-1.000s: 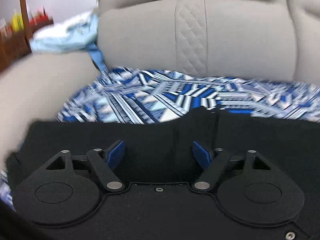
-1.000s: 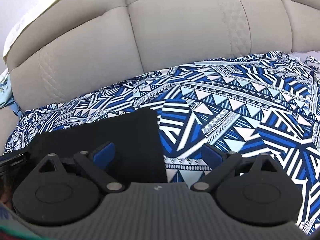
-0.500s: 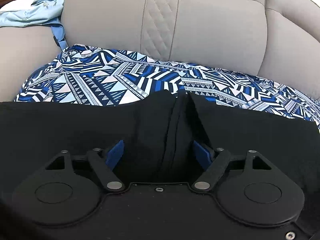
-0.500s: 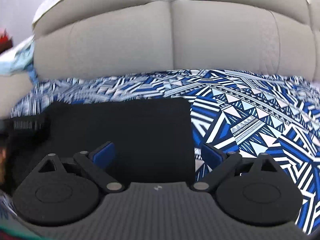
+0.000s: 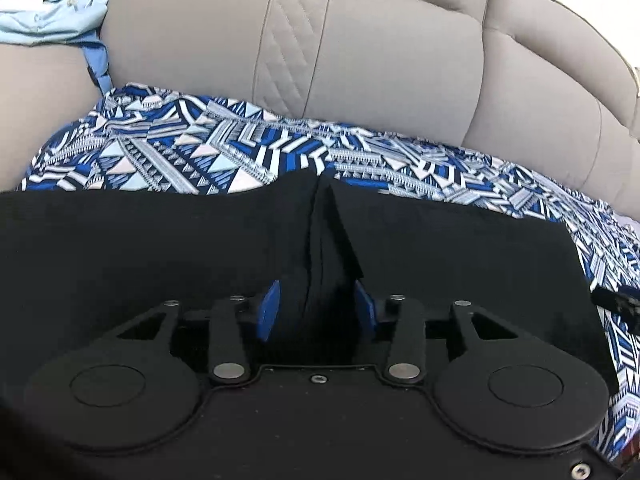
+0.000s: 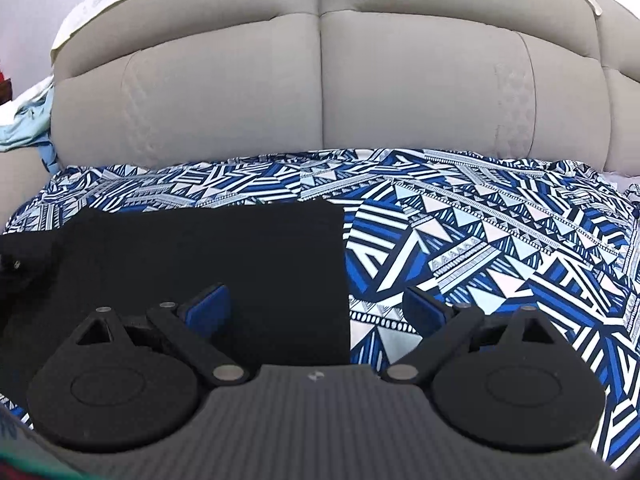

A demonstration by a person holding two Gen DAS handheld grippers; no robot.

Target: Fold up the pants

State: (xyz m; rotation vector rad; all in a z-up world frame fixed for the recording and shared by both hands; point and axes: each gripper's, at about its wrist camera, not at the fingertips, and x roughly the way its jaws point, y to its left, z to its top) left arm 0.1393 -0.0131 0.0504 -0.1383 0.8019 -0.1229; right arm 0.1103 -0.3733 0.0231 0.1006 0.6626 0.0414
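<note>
The right gripper [image 6: 316, 312] hangs wide open over the right edge of the black pants [image 6: 208, 256], which lie flat on the patterned cloth [image 6: 480, 248] before the sofa back [image 6: 320, 88].

Both wrist views look low across black pants [image 5: 140, 248] toward sofa back [image 6: 320, 88]

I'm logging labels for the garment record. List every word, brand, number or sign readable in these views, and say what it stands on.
No readable text in either view.
Small pale mark on the right gripper body: a logo-like shape, too small to read.
Black pants: plain, no tag or print showing.
Patterned cloth: geometric shapes only, no letters.
Pale strip on the sofa top edge: faint marks, too blurred to read.
</note>
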